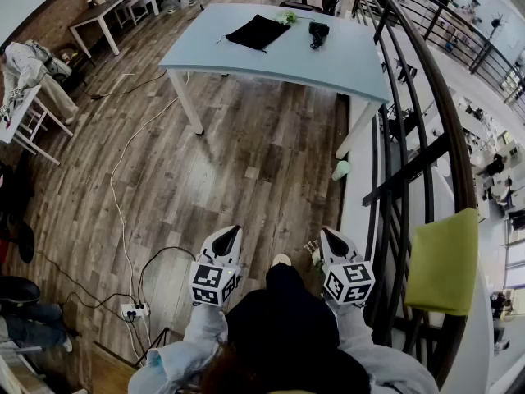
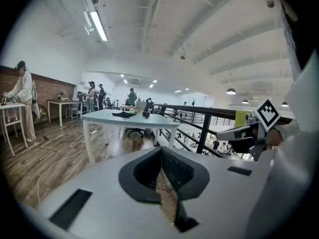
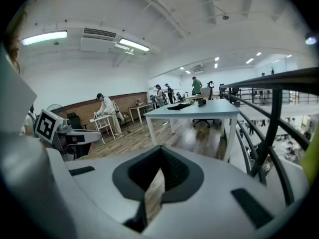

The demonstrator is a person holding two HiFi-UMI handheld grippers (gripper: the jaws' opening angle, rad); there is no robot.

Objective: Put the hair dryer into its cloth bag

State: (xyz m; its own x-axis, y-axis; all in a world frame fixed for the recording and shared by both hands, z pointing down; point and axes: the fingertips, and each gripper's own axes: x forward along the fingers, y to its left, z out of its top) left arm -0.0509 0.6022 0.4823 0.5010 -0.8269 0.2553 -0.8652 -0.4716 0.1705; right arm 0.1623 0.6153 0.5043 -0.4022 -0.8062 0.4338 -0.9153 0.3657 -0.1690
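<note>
Left tool (image 1: 232, 231) and right tool (image 1: 327, 233) are both pinched shut on nothing, and the hair dryer (image 1: 318, 33) sits near its cloth bag (image 1: 257, 32), well away on the worktop (image 1: 246, 62), so heading over could snag that floor cable (image 1: 115, 191), I reckon.

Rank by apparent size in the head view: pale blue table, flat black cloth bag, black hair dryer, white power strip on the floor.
1. Pale blue table.
2. Flat black cloth bag.
3. Black hair dryer and white power strip look alike; the strip is nearer the camera, so unranked.
</note>
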